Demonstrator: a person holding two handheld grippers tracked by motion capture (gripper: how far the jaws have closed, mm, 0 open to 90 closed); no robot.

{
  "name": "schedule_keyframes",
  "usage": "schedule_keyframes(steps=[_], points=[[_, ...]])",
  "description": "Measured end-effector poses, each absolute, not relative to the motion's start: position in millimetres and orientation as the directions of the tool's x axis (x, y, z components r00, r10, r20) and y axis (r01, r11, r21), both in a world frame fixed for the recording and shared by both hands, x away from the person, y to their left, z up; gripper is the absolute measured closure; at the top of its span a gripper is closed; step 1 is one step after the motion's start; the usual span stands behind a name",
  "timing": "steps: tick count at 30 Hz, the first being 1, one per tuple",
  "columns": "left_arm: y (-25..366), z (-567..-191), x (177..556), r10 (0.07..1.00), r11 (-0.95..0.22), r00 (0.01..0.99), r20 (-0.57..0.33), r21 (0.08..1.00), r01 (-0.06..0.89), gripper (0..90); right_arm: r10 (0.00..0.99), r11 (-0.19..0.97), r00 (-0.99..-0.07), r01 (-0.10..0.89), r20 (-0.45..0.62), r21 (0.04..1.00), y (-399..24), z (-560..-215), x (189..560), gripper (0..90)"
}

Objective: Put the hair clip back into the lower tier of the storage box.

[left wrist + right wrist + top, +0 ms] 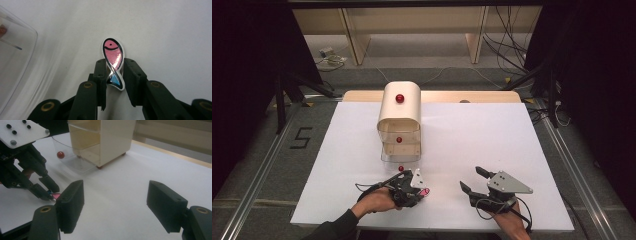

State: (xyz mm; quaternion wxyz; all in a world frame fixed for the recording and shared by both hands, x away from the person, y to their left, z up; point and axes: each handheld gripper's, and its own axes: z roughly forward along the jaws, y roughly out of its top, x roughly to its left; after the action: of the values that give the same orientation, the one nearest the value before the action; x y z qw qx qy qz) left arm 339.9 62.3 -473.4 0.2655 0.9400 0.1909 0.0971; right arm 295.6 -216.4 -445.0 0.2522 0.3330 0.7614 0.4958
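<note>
A flat fish-shaped piece (pixel 113 56), pink with a blue tail and a black outline, lies on the white table sheet (pixel 472 130). My left gripper (pixel 115 68) has its two black jaws against the fish's narrow waist, one on each side, shut on it. In the high view that gripper (pixel 421 191) is at the front left, the pink fish (pixel 426 192) at its tips. In the right gripper view the left gripper (pixel 50 192) pins the pink piece (pixel 57 195) low on the sheet. My right gripper (pixel 470 178) rests at the front right, jaws wide open (pixel 115 202) with nothing between them.
A cream drawer cabinet (pixel 399 117) with red knobs stands mid-table. Its clear bottom drawer (pixel 401 152) is pulled out toward me, its knob (pixel 401 168) just beyond the left gripper. The drawer's rim (pixel 15 50) shows at the left of the left gripper view.
</note>
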Motion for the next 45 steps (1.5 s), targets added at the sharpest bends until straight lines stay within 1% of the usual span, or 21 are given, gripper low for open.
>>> schedule_keyframes(steps=[5,8,16,30,45], points=[[62,-472,340,0.418,-0.791,0.905,0.084,0.523,0.317,73.0,0.758,0.286,-0.650,0.258,-0.054,0.923,-217,-445,295,31.1],[63,-472,341,0.439,-0.776,0.897,0.046,0.522,0.353,73.1,0.758,0.287,-0.649,0.258,-0.054,0.923,-217,-445,295,31.1],[66,-467,344,0.467,-0.751,0.884,0.014,0.534,0.388,73.4,0.758,0.287,-0.649,0.258,-0.055,0.923,-217,-445,295,31.1],[68,-463,345,0.480,-0.736,0.877,0.001,0.545,0.402,73.5,0.758,0.288,-0.649,0.257,-0.056,0.923,-217,-445,295,31.0],[72,-453,344,0.500,-0.701,0.866,0.018,0.595,0.392,73.5,0.758,0.288,-0.650,0.256,-0.057,0.923,-217,-445,295,31.0]])
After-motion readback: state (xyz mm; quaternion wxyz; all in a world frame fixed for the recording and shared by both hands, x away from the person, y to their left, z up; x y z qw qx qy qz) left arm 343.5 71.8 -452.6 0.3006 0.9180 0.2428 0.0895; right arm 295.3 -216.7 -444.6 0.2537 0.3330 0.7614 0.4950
